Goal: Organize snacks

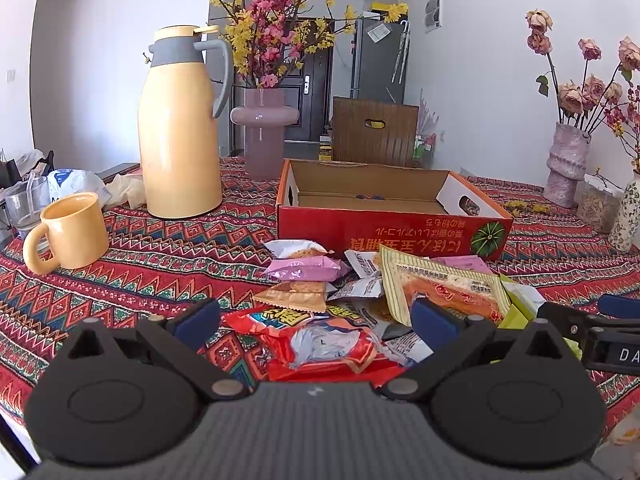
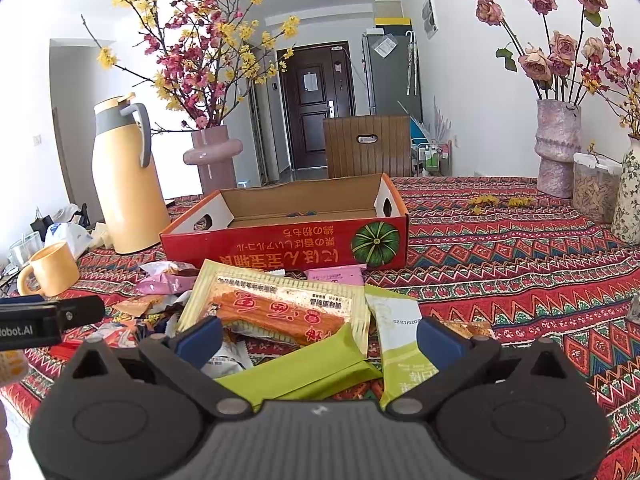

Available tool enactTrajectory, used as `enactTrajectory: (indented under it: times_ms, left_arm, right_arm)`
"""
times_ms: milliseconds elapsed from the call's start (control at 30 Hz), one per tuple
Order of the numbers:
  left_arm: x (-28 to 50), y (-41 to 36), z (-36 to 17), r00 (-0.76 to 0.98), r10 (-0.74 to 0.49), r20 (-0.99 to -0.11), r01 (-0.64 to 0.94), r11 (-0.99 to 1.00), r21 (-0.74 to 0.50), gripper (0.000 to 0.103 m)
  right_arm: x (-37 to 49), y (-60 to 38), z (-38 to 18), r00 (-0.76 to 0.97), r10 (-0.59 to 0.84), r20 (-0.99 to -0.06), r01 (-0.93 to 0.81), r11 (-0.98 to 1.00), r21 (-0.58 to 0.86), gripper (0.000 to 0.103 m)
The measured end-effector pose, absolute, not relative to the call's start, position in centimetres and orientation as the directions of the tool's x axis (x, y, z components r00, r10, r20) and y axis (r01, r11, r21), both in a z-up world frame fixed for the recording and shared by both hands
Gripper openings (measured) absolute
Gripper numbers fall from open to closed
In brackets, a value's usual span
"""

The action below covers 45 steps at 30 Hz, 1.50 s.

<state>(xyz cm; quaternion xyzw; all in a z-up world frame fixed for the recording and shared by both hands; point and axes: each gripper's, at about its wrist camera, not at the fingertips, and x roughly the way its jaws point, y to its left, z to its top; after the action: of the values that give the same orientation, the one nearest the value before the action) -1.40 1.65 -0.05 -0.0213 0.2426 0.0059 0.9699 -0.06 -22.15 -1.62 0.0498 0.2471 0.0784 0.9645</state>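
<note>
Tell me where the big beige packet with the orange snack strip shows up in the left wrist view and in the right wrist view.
Left wrist view: the beige packet lies right of centre, tilted, just in front of the red box.
Right wrist view: the beige packet lies at centre, directly ahead of the open jaws, partly under a green packet.
Shared landmark: the pumpkin picture on the red box's front wall.

Left wrist view: low over the table (image 1: 160, 264), close behind the snack pile (image 1: 360, 300), facing the red cardboard box (image 1: 384, 228) and far door. Right wrist view: alongside to the right, same heading, equally close. Shared: pile (image 2: 280, 308), box (image 2: 288, 240), yellow thermos (image 2: 124, 184).
</note>
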Motion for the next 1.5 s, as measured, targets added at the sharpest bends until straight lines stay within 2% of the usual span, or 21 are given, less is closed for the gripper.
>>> enactTrajectory:
  times_ms: [1133,1500]
  left_arm:
    - [-1.3,1.5,-0.2,0.879,-0.001,-0.478,-0.021,0.999,-0.041,0.103]
    - [0.5,1.8,-0.7,0.86,-0.007,-0.51,-0.023,0.998,-0.053,0.103]
  right_arm:
    - [-0.2,-22.3,-1.7,0.865,0.177,-0.469,-0.127,0.983,0.136,0.103]
    - [1.3,-23.9,-2.5,0.85,0.155,-0.504,-0.112,0.987,0.115,0.103]
